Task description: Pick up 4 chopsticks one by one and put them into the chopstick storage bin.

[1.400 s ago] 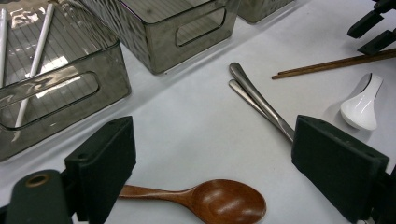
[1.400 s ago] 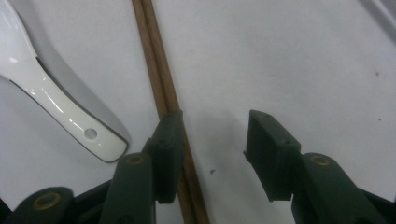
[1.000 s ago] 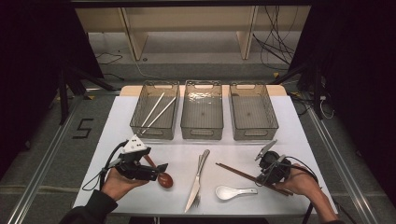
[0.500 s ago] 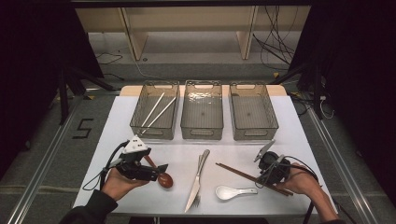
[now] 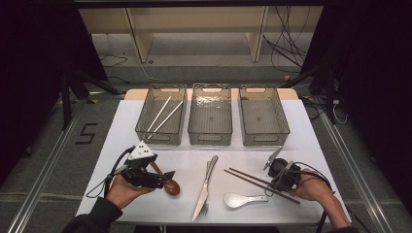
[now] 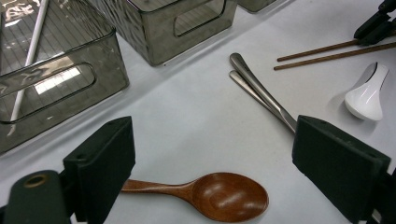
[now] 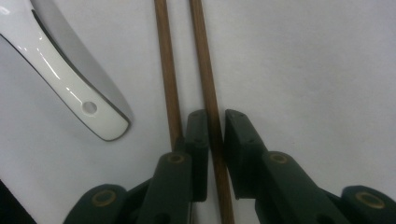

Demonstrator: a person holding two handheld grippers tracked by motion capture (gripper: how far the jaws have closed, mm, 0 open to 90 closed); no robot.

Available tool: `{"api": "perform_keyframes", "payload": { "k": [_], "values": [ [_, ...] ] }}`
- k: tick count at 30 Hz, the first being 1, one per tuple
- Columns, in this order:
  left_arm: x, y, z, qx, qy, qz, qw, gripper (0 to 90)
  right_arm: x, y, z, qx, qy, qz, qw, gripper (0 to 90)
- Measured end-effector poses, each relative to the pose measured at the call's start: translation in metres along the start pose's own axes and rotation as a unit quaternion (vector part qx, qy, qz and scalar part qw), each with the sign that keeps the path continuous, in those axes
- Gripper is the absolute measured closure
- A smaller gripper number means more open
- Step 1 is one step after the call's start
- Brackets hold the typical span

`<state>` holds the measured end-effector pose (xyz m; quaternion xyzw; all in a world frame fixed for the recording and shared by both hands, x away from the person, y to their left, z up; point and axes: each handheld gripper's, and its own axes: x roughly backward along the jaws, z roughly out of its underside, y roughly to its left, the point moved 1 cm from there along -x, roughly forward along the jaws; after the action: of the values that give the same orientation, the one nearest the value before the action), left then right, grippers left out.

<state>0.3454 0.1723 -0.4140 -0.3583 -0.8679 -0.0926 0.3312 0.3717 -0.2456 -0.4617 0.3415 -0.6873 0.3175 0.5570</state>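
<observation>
Two brown chopsticks (image 5: 261, 185) lie side by side on the white table (image 5: 320, 145), near its right front. The right gripper (image 7: 214, 122) is closed on one stick; the other lies just outside its jaw. The left gripper (image 6: 212, 154) stands wide open over the wooden spoon (image 6: 215, 196). Of three bins, the left bin (image 5: 161, 116) holds two white chopsticks (image 5: 164, 116).

My left gripper (image 5: 167, 174) is black, topped with a grey three-cornered plate, a black cable looping off it. My right gripper (image 5: 272, 164) is black too, brass-ringed rivets on its arms. Dark sleeves on both forearms.
</observation>
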Motion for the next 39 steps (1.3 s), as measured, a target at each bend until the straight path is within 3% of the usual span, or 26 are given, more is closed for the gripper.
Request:
{"api": "perform_keyframes", "payload": {
  "k": [6, 14, 19, 24, 29, 34, 39],
  "values": [
    [-0.001, -0.001, 0.000, 0.002, -0.001, 0.000, 1.0000, 12.9, 0.000, 0.001, -0.002, 0.002, 0.012, 0.000, 0.9999, 81.9],
    [-0.001, 0.000, 0.000, -0.001, -0.003, 0.000, 1.0000, 13.0, 0.001, 0.002, -0.003, 0.026, 0.017, 0.006, 0.9995, 84.9],
    [-0.001, -0.001, -0.001, -0.007, 0.001, 0.002, 1.0000, 13.2, 0.010, 0.003, -0.004, 0.031, -0.006, 0.015, 0.9994, 84.9],
    [-0.003, -0.004, -0.003, -0.014, 0.008, 0.007, 0.9998, 13.2, 0.022, 0.013, -0.013, 0.059, -0.029, 0.028, 0.9975, 84.9],
    [-0.007, -0.011, -0.008, -0.030, 0.022, 0.022, 0.9991, 13.8, 0.028, 0.029, -0.026, 0.090, -0.043, 0.024, 0.9947, 84.9],
    [-0.014, -0.022, -0.016, -0.059, 0.042, 0.045, 0.9964, 15.0, 0.032, 0.045, -0.037, 0.116, -0.053, 0.015, 0.9917, 84.9],
    [-0.024, -0.036, -0.023, -0.101, 0.072, 0.079, 0.9891, 15.9, 0.031, 0.060, -0.048, 0.140, -0.053, 0.009, 0.9886, 84.9]
  ]
}}
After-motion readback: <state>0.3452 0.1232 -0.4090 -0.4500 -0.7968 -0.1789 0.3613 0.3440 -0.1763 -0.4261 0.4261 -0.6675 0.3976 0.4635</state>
